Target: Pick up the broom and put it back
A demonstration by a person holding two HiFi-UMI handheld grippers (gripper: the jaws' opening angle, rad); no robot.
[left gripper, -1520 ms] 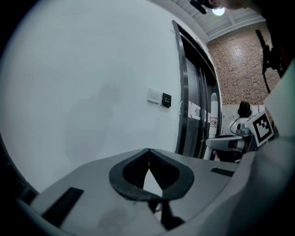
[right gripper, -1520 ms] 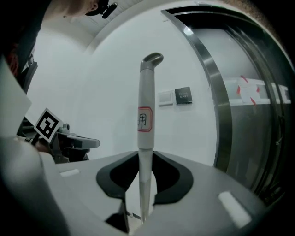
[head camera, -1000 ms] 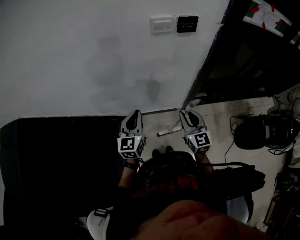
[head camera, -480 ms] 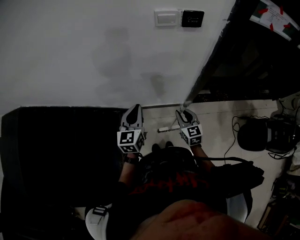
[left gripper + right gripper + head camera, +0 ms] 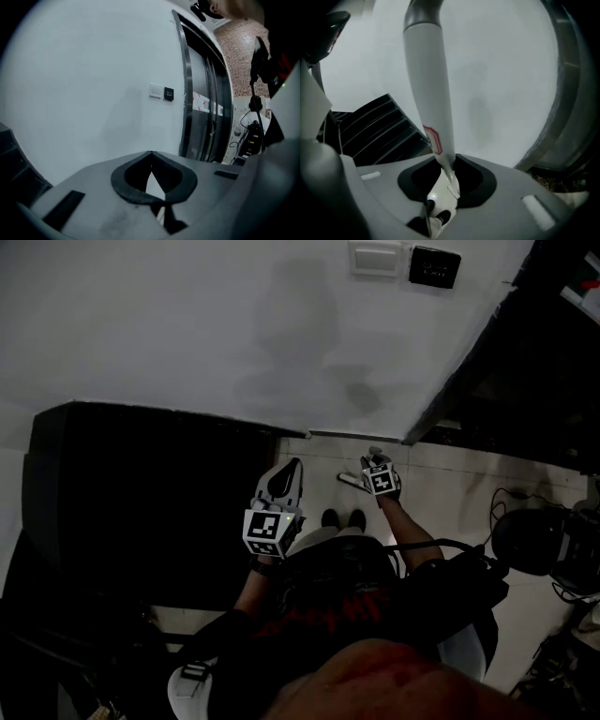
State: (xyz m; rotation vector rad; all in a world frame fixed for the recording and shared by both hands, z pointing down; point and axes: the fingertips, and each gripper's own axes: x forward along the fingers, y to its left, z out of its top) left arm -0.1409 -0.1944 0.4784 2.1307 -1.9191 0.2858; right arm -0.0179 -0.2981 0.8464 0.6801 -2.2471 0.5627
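A: Where is the broom?

B: The broom [image 5: 427, 79] is in the right gripper [image 5: 443, 164]. Its white handle comes out between the two jaws and goes up in front of the white wall [image 5: 187, 324]. Higher up, the handle turns gray.

A: Is the gripper squeezing it?

B: Yes, the jaws press on the handle from both sides.

A: And the other one?

B: The left gripper [image 5: 150, 157] has its jaws squeezed together with the tips touching. Nothing is in them, and only the wall shows past them.

A: Where are the two grippers?

B: From the head view, the left one is close in front of the person, by the edge of a big black ribbed thing [image 5: 141, 484]. The right one is lower — down by the pale floor [image 5: 450, 488], near where the wall meets it. It is just past the person's shoes [image 5: 342, 518].

A: What else is there?

B: A white switch [image 5: 375, 257] and a black plate [image 5: 434, 265] sit side by side on the wall. A shiny metal door frame [image 5: 186, 93] stands to the right of them.
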